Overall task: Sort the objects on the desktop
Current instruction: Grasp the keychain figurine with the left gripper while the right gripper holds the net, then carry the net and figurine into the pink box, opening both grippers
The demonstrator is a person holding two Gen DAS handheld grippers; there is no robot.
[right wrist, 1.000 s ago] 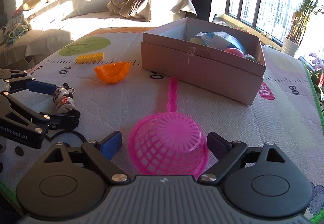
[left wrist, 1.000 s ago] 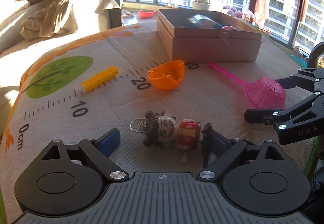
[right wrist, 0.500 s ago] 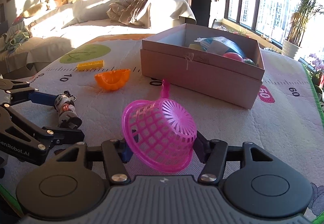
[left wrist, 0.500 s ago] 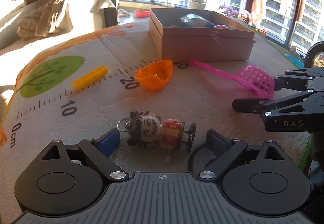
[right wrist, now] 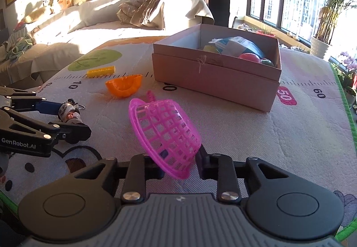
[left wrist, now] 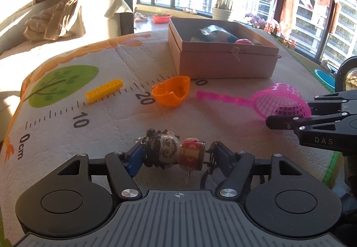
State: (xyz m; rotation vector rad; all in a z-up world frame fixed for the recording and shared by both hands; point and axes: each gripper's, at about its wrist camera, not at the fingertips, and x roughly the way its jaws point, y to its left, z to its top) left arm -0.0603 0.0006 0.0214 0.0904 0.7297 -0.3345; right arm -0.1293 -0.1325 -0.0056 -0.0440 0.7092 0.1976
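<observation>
Okay — both grippers have just been closing: left gripper [left wrist: 176,158] pinching the doll keychain [left wrist: 173,154] end to end, right gripper [right wrist: 179,163] clamping the pink strainer [right wrist: 164,133] by its flexing basket rim, tilting off the mat [right wrist: 234,126] — it's risking popping loose before the box [right wrist: 218,81].

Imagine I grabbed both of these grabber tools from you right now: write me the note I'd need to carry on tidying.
Left gripper: jaws have just been closing around the doll keychain, which now sits pinched between the pads.
Right gripper: jaws have just been closing on the pink strainer, its basket tipped up off the mat.
Cardboard box: open, several things already inside.
Left to do: drop both held toys in the box, then fetch the orange half-shell and yellow brick, both lying on the mat.
</observation>
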